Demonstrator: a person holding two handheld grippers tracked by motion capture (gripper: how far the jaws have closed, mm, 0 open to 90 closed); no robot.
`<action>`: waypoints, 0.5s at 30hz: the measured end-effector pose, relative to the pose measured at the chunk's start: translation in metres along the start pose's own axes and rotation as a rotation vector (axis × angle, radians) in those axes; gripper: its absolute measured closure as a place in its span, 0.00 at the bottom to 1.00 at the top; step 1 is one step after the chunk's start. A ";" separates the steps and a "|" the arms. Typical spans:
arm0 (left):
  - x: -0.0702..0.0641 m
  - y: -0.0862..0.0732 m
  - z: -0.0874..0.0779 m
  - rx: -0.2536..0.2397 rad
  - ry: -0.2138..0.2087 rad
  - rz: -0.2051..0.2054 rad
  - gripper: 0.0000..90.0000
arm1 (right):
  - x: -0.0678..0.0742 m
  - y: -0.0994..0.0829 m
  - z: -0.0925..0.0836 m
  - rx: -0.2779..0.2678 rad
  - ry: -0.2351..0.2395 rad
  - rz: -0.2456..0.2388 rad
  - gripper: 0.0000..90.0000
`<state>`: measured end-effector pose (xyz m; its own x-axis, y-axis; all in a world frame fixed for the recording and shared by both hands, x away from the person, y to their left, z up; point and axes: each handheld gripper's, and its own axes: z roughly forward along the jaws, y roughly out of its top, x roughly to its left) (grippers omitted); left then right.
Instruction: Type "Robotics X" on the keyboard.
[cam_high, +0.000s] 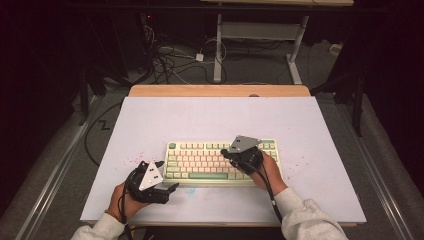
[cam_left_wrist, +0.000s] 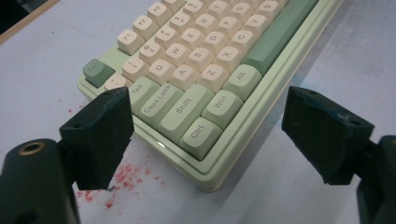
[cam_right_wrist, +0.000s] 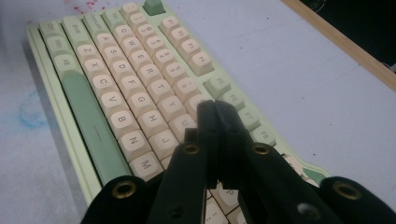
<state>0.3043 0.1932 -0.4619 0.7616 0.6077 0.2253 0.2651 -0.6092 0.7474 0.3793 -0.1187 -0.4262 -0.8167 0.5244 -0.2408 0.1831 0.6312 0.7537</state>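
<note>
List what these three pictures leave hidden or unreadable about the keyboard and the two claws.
- Key under the right claw: right gripper view, its shut jaws cover it.
- Keyboard right end: high view, hand and claw cover it.
- Key legends: high view, too small.
- Keyboard's far keys: left gripper view, cut off by the top edge.

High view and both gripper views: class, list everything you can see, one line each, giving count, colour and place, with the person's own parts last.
Keyboard: one, pale green case with cream and green keys, near middle of the mat.
Mat: one, pale lilac-white, covering the table.
Table: one, light wood, edge showing beyond the mat.
Red specks: scattered, on the mat by the keyboard's left corner.
Blue smudge: one, on the mat in front of the keyboard.
Cables: several, dark and white, on the floor behind.
Left gripper: one, black, jaws open, beside the keyboard's left corner.
Right gripper: one, black, jaws shut, tips over the keys.
Sleeves: two, light grey, bottom edge.
</note>
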 end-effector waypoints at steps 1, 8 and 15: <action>0.000 0.000 0.000 0.001 0.002 -0.003 0.20 | 0.000 0.000 -0.002 -0.008 0.000 0.002 1.00; 0.004 0.001 -0.003 -0.012 0.003 -0.031 0.21 | 0.000 -0.005 -0.017 -0.049 -0.009 0.015 1.00; 0.005 0.002 -0.005 -0.032 0.006 -0.049 0.35 | -0.003 -0.012 -0.034 -0.078 -0.019 0.023 1.00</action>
<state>0.3059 0.1975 -0.4557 0.7442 0.6399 0.1916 0.2828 -0.5618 0.7775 0.3608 -0.1472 -0.4137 -0.8020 0.5496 -0.2340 0.1582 0.5731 0.8041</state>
